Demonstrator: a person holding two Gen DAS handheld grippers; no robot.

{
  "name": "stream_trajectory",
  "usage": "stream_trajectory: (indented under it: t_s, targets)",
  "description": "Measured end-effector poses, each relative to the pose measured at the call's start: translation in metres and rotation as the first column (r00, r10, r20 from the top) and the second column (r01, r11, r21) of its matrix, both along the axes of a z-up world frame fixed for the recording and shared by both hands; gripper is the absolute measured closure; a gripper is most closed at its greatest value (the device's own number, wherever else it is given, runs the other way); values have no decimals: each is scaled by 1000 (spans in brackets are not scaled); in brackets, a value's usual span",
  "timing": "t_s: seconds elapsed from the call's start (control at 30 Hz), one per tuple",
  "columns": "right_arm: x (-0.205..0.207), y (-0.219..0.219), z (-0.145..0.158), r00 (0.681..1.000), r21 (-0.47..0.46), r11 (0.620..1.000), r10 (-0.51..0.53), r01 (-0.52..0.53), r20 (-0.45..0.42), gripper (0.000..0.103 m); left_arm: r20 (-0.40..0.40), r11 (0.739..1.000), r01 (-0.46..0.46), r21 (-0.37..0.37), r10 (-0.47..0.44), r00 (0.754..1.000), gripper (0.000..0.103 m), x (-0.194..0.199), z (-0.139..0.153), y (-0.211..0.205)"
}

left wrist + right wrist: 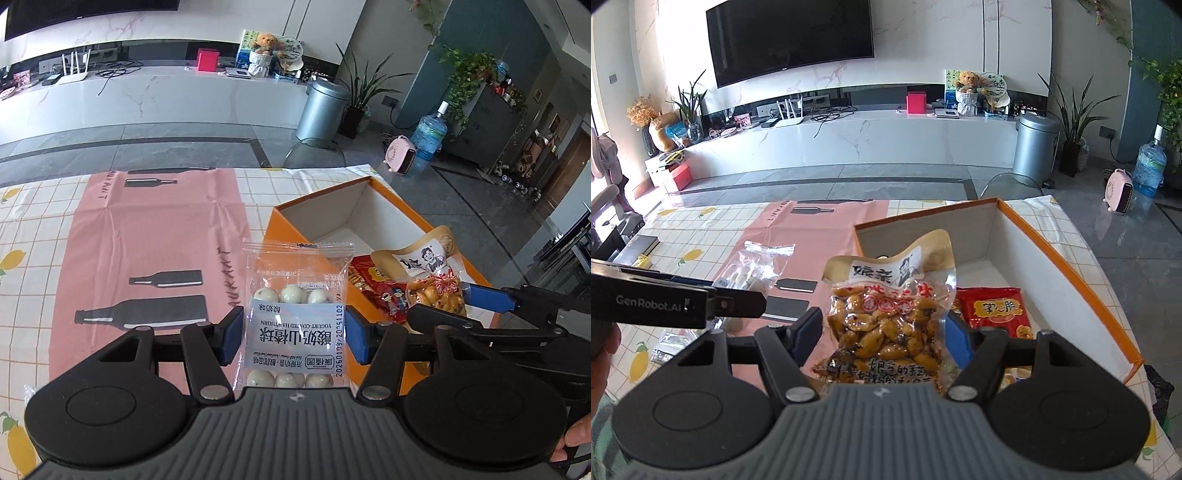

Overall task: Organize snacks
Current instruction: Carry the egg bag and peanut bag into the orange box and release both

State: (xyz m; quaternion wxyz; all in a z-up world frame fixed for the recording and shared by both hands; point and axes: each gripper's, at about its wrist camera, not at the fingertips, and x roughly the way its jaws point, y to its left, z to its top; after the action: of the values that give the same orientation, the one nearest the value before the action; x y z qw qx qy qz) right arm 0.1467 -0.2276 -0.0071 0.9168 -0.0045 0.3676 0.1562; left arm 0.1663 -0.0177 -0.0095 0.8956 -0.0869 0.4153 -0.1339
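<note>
A: What are the left tongs point(291, 338) pinching?
B: A clear packet of yogurt-coated hawthorn balls point(295, 314), held above the tabletop point(44, 236); the orange box point(291, 218) sits at two o'clock.
A: And the right tongs point(882, 332)?
B: Pinching a peanut pouch point(886, 314) over that box; a red snack bag point(993, 310) lies inside.
</note>
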Motion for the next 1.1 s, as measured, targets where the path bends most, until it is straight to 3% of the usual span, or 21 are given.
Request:
stream_trajectory:
  t_s: [0.27,0.47,0.83,1.1]
  targets:
    - [29,-38,0,999,-28,1000,8,-9,-35,36,1,990,138,-2,-138,990,39,34,4,-44]
    - [58,-69,-10,996,-20,1000,22,-24,-90,36,-9,972,232,39,-232,973,39,66,2,-76]
    - [116,-80,-42,986,-18,995,94,-97,-139,36,-70,927,319,198,-311,948,39,118,-23,-118]
    - [166,-69,-73,961,-95,970,202,-222,-187,35,-151,877,370,305,-339,928,39,143,-46,-127]
